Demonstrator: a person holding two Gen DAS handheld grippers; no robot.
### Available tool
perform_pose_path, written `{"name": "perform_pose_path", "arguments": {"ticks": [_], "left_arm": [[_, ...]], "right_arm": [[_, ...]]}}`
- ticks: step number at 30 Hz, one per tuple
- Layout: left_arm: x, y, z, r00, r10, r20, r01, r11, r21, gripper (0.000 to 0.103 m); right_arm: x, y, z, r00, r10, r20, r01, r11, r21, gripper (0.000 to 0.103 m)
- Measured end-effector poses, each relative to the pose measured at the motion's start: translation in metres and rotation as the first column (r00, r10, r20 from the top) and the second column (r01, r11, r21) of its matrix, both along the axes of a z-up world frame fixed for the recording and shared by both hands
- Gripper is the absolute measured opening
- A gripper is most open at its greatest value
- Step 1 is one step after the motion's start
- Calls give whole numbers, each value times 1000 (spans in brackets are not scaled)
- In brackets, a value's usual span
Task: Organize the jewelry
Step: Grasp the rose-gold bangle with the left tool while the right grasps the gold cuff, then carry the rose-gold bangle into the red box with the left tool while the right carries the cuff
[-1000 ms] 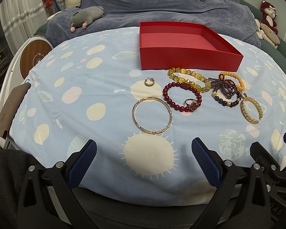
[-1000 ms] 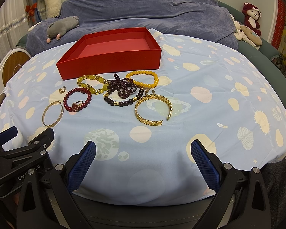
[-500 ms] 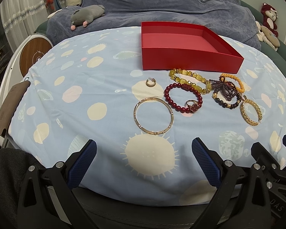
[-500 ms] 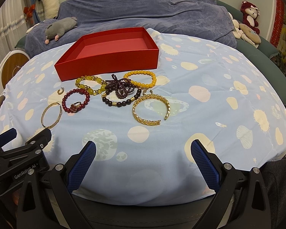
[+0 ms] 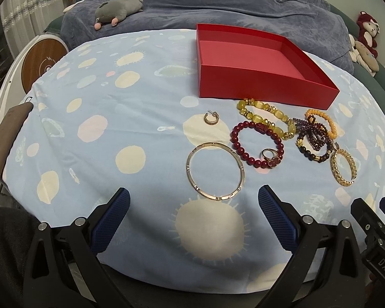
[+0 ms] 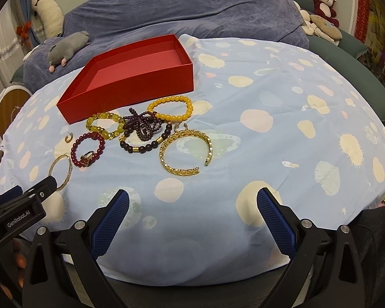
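A shallow red box [image 5: 259, 87] sits in the upper centre of the left wrist view on a light blue spotted cloth [image 5: 89, 138], and its pink floor holds nothing. All the jewelry lies on the cloth just below it: a yellow bead bracelet [image 5: 267, 120] nearly touching the box's front wall, a dark red bead bracelet [image 5: 243, 148] with a ring [image 5: 270, 157] resting on it, a thin gold bangle [image 5: 215, 170] at centre, a small hoop earring [image 5: 211, 118], and a gold woven cuff [image 6: 184, 151] in the middle of the right wrist view. The left gripper [image 5: 192, 218] and right gripper [image 6: 192, 218] both hover spread wide at the bottom of their frames, holding nothing
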State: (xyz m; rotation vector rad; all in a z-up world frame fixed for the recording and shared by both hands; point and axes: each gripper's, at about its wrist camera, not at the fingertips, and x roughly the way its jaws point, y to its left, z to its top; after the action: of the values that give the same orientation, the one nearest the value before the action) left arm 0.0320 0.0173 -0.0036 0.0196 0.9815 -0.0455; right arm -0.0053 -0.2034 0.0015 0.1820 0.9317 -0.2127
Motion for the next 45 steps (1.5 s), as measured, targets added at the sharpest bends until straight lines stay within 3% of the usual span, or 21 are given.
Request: {"name": "perform_pose_path", "arguments": {"ticks": [5,9,13,17,22,31,43,45], "left_arm": [[14,-7,-9,999,-22,-35,23,999,23,94],[26,-13,-17,996,-41,-82,43,999,21,85],[29,-17,-16,995,-57,-80,60,998,35,83],[26,-23,-13,994,-97,-59,99,995,29,65],[25,-25,-11,992,-114,-48,115,993,22,53],[26,-20,-10,993,-105,-48,105,994,-19,53],[21,-15,-9,995,-87,-56,85,996,-38,53],[21,-14,-9,995,-84,-58,82,996,-40,53]], "right_arm": [[5,4,1,999,31,11,-31,999,-30,96],[10,6,1,998,55,7,-54,998,-41,96],[19,2,-1,998,60,-17,-61,997,-37,96],[28,-3,-4,998,53,-37,-54,998,-29,96],[42,-7,-9,997,48,-59,-49,999,-19,96],[66,-5,-16,994,68,-80,-70,997,-27,94],[67,-8,-23,990,85,-114,-87,996,-9,57],[66,-9,-23,989,91,-112,-92,996,-3,56]]}}
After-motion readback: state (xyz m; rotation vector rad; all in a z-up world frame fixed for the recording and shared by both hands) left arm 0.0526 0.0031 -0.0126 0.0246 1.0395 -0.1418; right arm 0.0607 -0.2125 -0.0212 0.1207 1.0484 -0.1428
